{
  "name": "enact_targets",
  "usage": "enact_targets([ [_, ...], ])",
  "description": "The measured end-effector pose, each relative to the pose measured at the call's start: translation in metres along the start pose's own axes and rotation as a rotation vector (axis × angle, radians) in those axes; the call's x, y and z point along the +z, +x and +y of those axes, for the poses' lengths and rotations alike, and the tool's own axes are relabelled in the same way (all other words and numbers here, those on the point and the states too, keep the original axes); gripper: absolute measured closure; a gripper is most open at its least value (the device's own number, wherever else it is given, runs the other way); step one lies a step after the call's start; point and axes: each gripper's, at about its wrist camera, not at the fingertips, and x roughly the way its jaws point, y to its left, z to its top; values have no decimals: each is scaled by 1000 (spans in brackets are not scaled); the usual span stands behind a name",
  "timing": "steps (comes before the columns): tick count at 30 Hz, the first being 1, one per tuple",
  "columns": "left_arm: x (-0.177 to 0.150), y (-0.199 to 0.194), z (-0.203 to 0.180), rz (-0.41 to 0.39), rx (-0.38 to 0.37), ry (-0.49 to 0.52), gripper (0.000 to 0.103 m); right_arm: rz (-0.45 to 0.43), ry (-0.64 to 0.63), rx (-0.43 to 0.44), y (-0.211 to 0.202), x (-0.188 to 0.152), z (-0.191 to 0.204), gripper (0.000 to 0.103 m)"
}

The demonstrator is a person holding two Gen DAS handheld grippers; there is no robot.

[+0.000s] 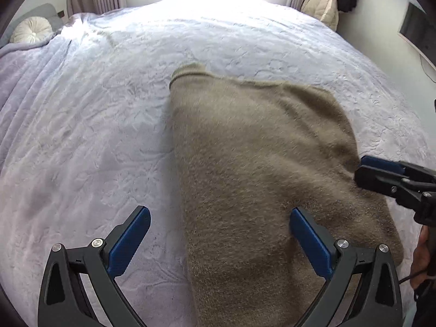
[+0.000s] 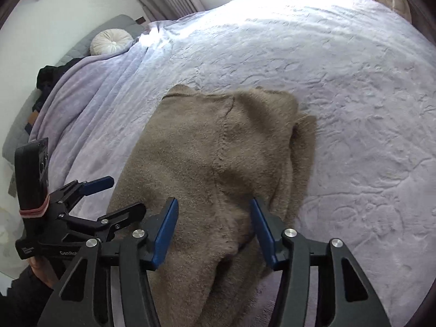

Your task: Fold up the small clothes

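Left wrist view: the left hand-held gripper (image 1: 219,231) is spread wide right over the near left edge of the fuzzy tan sweater (image 1: 259,169), one finger over the knit, the other over bare bed cover, nothing pinched. The right hand-held gripper (image 2: 214,226) is spread too, straddling a bunched ridge at the near hem. In the left view its fingers look nearly together at the sweater's right edge, but I can't tell if they catch any fabric there. The sweater lies on the lavender bed (image 2: 354,109), stretching away from both grippers, collar at the far end, a sleeve folded in on the right. Looks soft, floppy, light and fluffy, so it'll sag; I'd grab the hem corners. Only readable writing: "GenRo…" on the left gripper's body, cut off. A round white cushion (image 2: 111,42) sits far off to the left.
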Motion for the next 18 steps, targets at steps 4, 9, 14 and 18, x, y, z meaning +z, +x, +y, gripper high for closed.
enact_targets([
  [4,9,3,6,8,-44,0,0,-58,-36,-115,-26,-2,-5,20],
  [9,15,27,17,81,-154,-36,0,6,42,-60,-14,-5,-29,20],
  [14,19,64,29,197,-366,-126,0,106,174,53,34,-7,-46,19],
  [18,25,66,23,189,-387,-100,20,63,150,94,46,-3,-35,34],
])
